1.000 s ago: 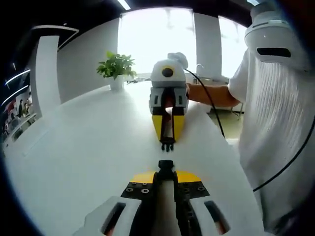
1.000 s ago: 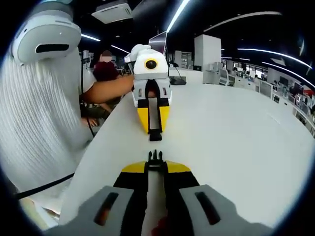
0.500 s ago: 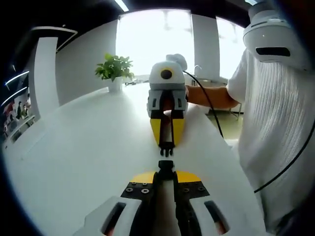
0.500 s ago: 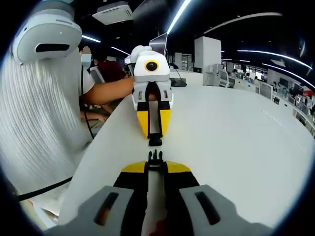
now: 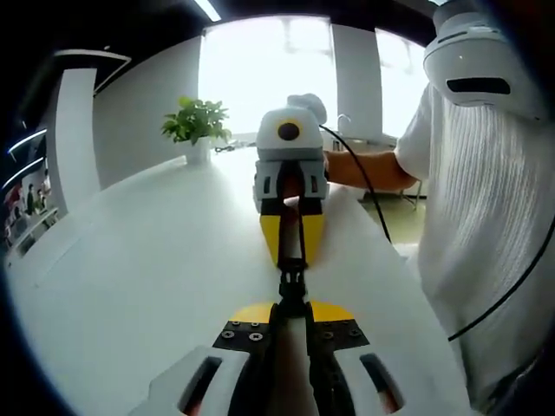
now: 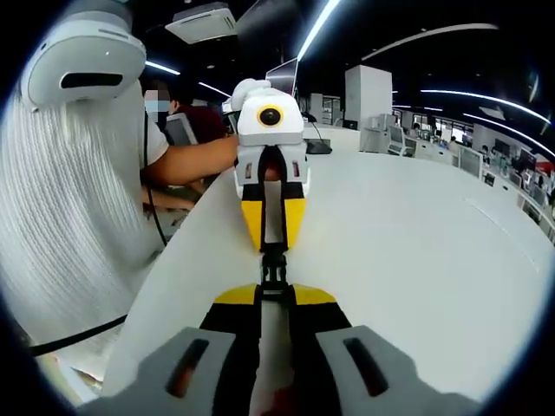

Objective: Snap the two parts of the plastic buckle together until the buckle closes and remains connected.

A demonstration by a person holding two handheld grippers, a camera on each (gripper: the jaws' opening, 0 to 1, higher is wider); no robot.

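Note:
Two black plastic buckle parts meet end to end above the white table [image 5: 130, 260]. My left gripper [image 5: 292, 305] is shut on the socket part [image 5: 292, 293]. Facing it, my right gripper [image 5: 292, 260] is shut on the pronged part [image 5: 292, 274]. In the right gripper view, the right gripper [image 6: 273, 291] holds the pronged part [image 6: 273, 276], whose prongs sit against or inside the socket part [image 6: 273, 256] held by the left gripper [image 6: 272, 247]. No gap shows between the two parts. The yellow jaws hide most of each part.
A person in a white ribbed shirt [image 5: 486, 217] stands at the table's edge, forearm stretched behind the right gripper. A black cable [image 5: 368, 182] trails from that gripper. A potted plant [image 5: 195, 121] stands at the far end. Desks and a monitor [image 6: 282, 74] lie beyond.
The two grippers have closed toward each other. The gap between the pronged part and the socket part has gone and the parts now touch.

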